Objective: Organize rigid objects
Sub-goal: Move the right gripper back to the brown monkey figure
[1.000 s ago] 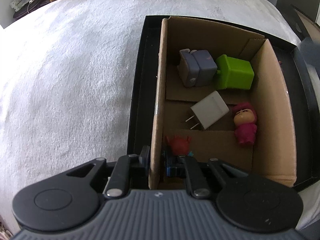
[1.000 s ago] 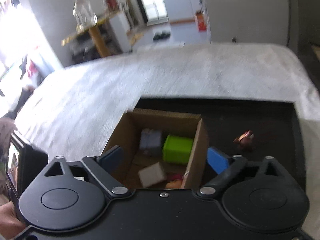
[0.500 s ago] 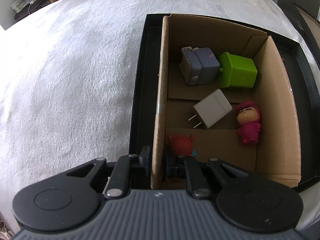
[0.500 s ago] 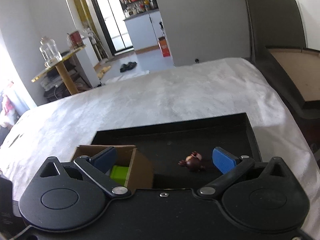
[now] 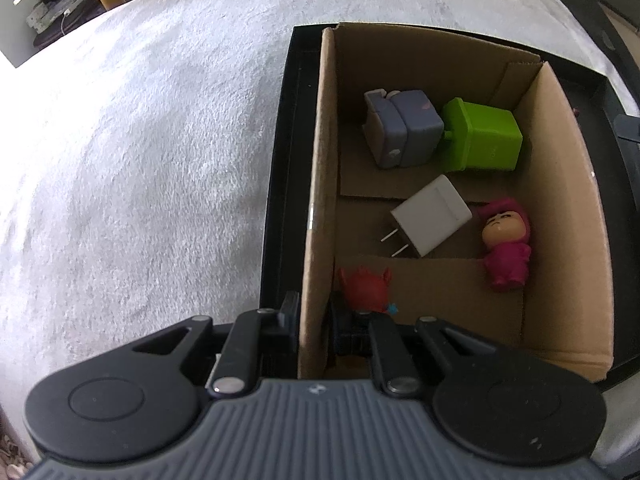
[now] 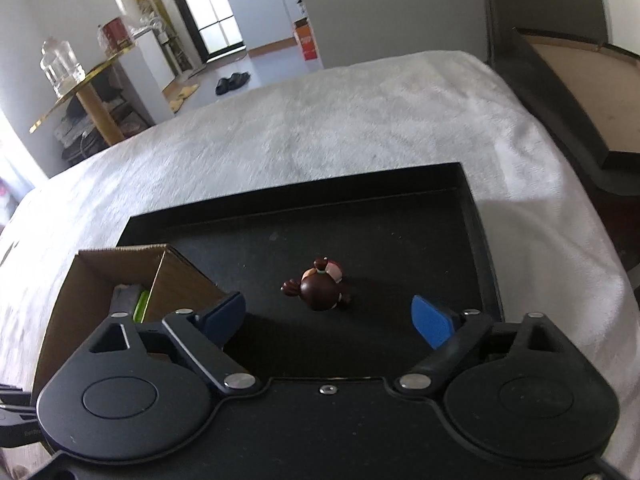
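A cardboard box (image 5: 568, 208) stands in a black tray (image 5: 280, 184) on a white cloth. Inside lie a grey block toy (image 5: 400, 128), a green block (image 5: 484, 136), a white charger (image 5: 430, 216), a pink figure (image 5: 506, 248) and a red figure (image 5: 364, 284). My left gripper (image 5: 314, 316) is shut on the box's left wall, one finger on each side. In the right wrist view a brown figure (image 6: 320, 288) lies on the tray floor (image 6: 380, 240). My right gripper (image 6: 328, 318) is open, just before the figure. The box (image 6: 120, 264) is to its left.
The white cloth (image 6: 320, 128) covers the surface around the tray. A dark chair or frame (image 6: 568, 92) stands at the right edge. A gold side table (image 6: 80, 92) with jars stands far back left.
My right gripper has swung right, from over the box to over the tray floor, and closer to the brown figure. The left gripper still holds the box wall.
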